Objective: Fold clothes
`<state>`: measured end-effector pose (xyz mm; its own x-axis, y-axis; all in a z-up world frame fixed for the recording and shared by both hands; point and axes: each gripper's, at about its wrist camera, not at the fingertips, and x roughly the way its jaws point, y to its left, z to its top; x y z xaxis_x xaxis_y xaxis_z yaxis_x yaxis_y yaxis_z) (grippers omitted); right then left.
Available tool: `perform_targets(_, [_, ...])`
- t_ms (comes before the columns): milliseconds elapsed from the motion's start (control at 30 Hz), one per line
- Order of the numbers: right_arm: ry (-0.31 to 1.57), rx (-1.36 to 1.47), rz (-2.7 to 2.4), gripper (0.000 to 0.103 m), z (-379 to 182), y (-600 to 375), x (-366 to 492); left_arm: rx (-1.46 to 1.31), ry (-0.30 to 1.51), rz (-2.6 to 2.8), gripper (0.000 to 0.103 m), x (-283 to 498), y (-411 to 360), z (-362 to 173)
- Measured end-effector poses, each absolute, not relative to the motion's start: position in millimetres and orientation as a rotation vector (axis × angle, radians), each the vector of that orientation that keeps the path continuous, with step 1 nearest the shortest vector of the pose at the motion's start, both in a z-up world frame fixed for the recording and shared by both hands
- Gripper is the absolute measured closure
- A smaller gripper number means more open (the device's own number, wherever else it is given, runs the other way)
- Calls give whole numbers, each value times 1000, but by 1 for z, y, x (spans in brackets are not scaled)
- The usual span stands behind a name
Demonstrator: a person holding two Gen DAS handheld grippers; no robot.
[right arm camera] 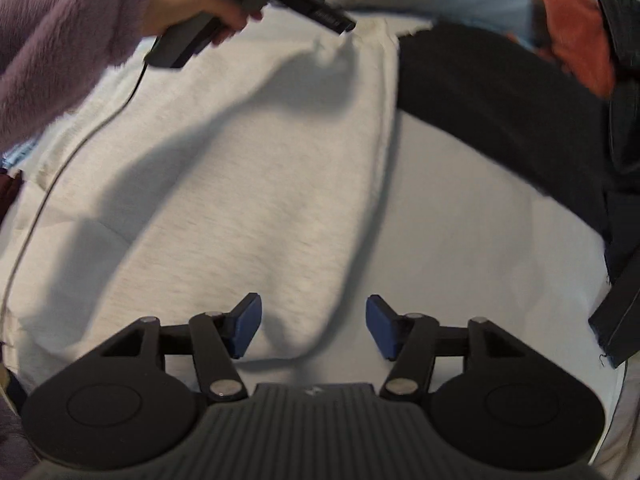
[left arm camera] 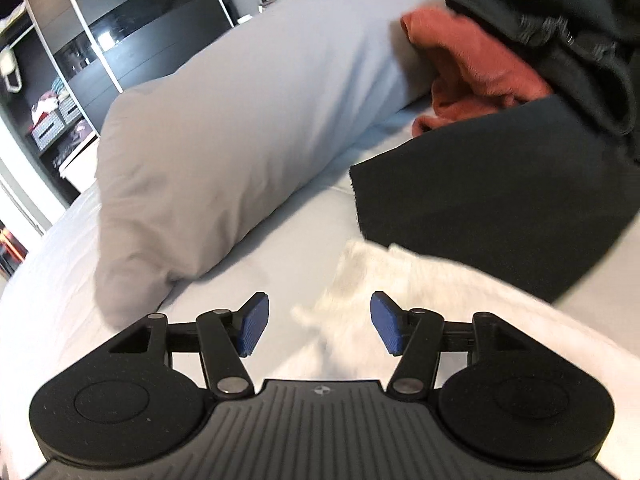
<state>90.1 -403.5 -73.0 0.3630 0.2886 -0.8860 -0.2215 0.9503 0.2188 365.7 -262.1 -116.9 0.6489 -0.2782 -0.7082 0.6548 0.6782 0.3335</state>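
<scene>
The white fuzzy garment (right arm camera: pixel 248 168) lies spread out on the bed (right arm camera: pixel 460 240), with one long part running down toward the right tongs (right arm camera: pixel 314 328). Both tongs are spread apart and pinch nothing. The left tongs (left arm camera: pixel 320 328) hang over a top corner of the white cloth.

It looks like a fold has just been laid down, or a new one is about to start. To do it well, each pair of tongs should go down onto an edge of the cloth, bite only the top layer, and lift both sides together so the fold comes out straight. The cloth is soft and floppy, so slow moves help.

The right wrist view shows almost the whole white garment, the person's hand (right arm camera: pixel 200 4) and a purple fuzzy sleeve (right arm camera: pixel 60 48). The left wrist view shows none of that. It shows a big grey pillow (left arm camera: pixel 224 140), a rust-red garment (left arm camera: pixel 472 68) under a black garment (left arm camera: pixel 500 208), and dark shelves (left arm camera: pixel 60 80) beside the bed.
</scene>
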Motion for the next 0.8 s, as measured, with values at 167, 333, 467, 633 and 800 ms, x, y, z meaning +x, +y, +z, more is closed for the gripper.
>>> perform_targets(167, [1116,111,427,63,-60,-363,68,560,691,-606,49,307,-198,-77])
perform_targets(333, [1144,76,504,62,-69,-314,45,526,743,-673,49,229,-137,-55])
perform_targets(467, [1202,52,507,62,-87,-287,25,494,792,-722,49,168,-107,-48])
perform_targets(633, [1278,-30,514,59,-108,-263,-1,466,828,-819,49,101,-98,-59])
perform_targets(800, [1265,-56,498,54,-107,-259,-15,481,815,-868,49,54,-111,-82])
